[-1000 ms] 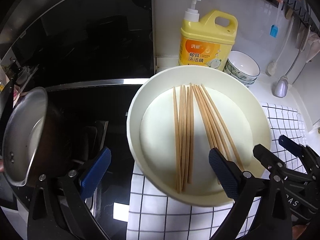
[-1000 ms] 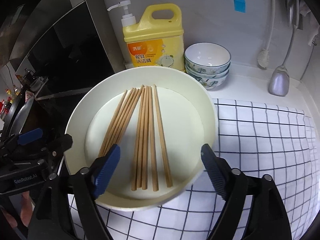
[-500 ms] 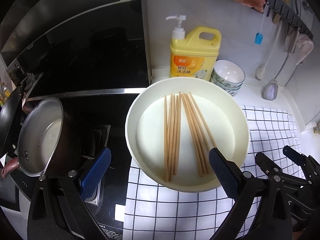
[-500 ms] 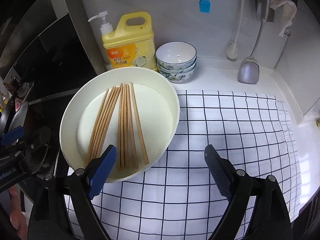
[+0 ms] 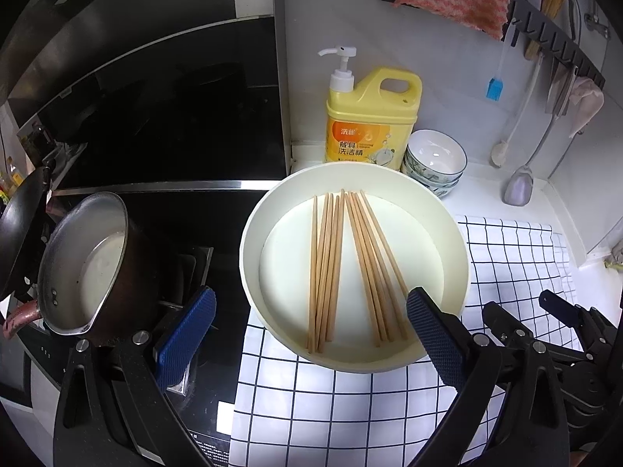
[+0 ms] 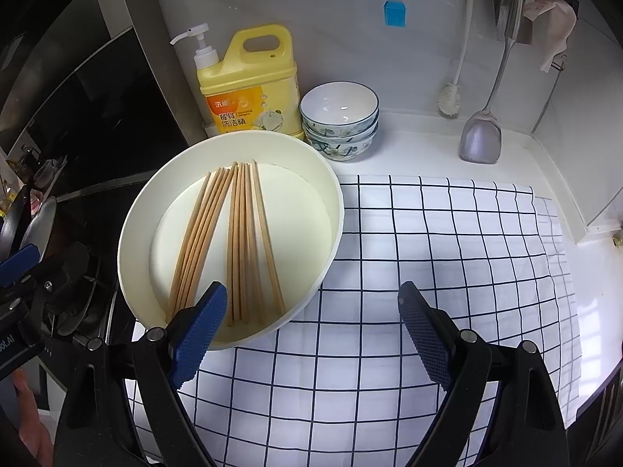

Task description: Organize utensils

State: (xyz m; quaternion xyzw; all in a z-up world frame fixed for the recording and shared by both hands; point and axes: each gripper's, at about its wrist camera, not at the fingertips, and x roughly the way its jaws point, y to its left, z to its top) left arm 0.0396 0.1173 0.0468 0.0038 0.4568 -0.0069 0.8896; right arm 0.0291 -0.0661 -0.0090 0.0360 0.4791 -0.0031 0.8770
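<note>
Down at the bottom of both frames we've got our two tools hanging over the desk, both gaping wide and holding nothing. The left tool (image 5: pixel 311 334) has one pad over the stove side and the other in front of the bowl (image 5: pixel 461 241) rim; the right tool (image 6: pixel 311 330) straddles the bowl's near edge and the checked cloth (image 6: pixel 447 272).

The chopsticks (image 5: pixel 350 268) sit inside the bowl, middle of the left view, in two loose bunches fanned apart at the near end.

What could go wrong, we reckon: they're thin, round and packed side by side, so pinching one bunch may drag a neighbour or let sticks roll out of the pads. The bowl overhangs the cloth edge toward the stove, so a nudge on its rim could tip or slide it. The pot (image 5: pixel 85 264) sits close at left too.

Both tools tilt steeply downward, side by side.
</note>
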